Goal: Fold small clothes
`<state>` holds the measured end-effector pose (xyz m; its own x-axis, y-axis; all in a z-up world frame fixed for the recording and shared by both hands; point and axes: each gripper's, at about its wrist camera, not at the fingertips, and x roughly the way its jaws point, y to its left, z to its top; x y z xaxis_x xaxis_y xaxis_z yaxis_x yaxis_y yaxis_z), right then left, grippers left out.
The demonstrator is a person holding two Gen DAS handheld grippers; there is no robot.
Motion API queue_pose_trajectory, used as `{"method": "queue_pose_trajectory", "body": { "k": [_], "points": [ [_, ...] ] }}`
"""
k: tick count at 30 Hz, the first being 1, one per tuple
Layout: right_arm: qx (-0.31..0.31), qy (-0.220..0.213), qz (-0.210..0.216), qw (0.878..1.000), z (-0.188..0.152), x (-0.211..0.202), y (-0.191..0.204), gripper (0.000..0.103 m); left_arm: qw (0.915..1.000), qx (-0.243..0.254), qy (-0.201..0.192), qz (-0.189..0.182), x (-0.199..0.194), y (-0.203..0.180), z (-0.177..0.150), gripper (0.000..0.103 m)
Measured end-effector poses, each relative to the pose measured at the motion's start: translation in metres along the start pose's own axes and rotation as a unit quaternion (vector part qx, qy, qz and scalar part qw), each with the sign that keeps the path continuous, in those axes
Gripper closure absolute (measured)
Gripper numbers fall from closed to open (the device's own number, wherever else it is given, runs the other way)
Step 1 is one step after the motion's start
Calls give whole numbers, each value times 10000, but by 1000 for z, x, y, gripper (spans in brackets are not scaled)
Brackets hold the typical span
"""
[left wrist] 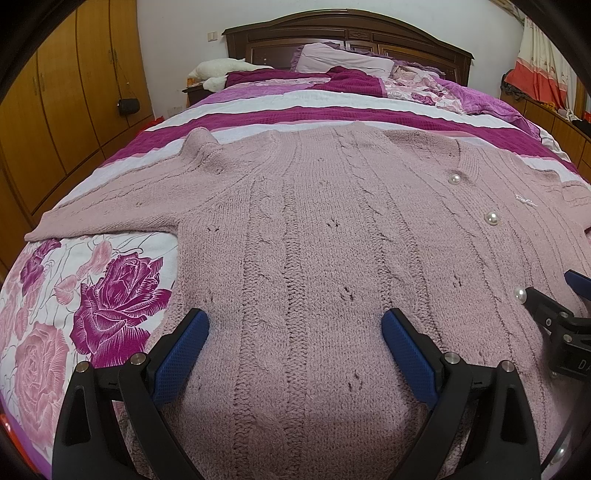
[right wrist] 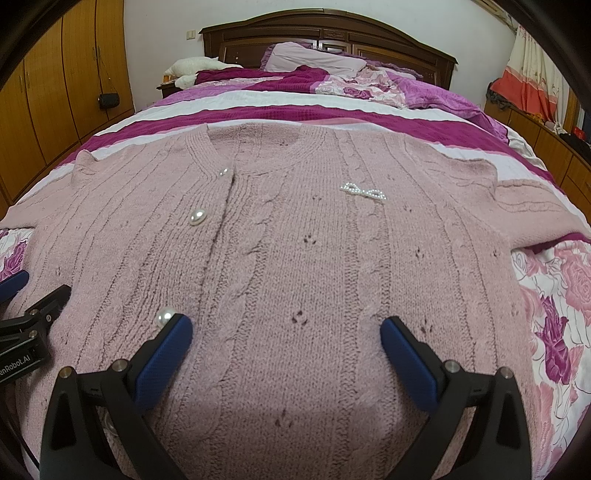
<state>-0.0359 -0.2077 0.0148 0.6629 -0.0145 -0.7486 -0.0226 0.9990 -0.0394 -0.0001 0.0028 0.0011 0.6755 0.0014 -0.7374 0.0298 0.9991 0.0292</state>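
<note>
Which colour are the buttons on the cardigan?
Pearly white buttons on the cardigan; clearest in the right wrist view.

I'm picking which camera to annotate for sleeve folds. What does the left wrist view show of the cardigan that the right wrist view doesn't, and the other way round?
Only the left wrist view shows the left sleeve stretched out in full across the bedspread.

Only the right wrist view shows the neckline whole and the rhinestone bow clearly, plus the start of the right sleeve.

Both show the pink cardigan lying flat and buttoned, its pearl buttons, the left gripper and right gripper open above the hem, and the headboard.
</note>
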Motion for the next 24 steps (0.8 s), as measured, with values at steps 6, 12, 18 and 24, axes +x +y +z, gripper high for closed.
{"method": "queue_pose_trajectory", "body": {
  "k": [6, 12, 18, 24],
  "points": [
    [0, 0, 1, 10000, 0, 0, 0, 0, 10000, 0, -1, -1, 0, 0, 0, 26],
    [-1, 1, 0, 10000, 0, 0, 0, 0, 10000, 1, -1, 0, 0, 0, 0, 26],
    [-1, 0, -1, 10000, 1, 0, 0, 0, 10000, 0, -4, -2, 0, 0, 0, 26],
    [-14, -108, -59, 9999, 1, -1, -1, 0, 9979, -333, -91, -541, -7, 18, 2, 27]
  ]
}}
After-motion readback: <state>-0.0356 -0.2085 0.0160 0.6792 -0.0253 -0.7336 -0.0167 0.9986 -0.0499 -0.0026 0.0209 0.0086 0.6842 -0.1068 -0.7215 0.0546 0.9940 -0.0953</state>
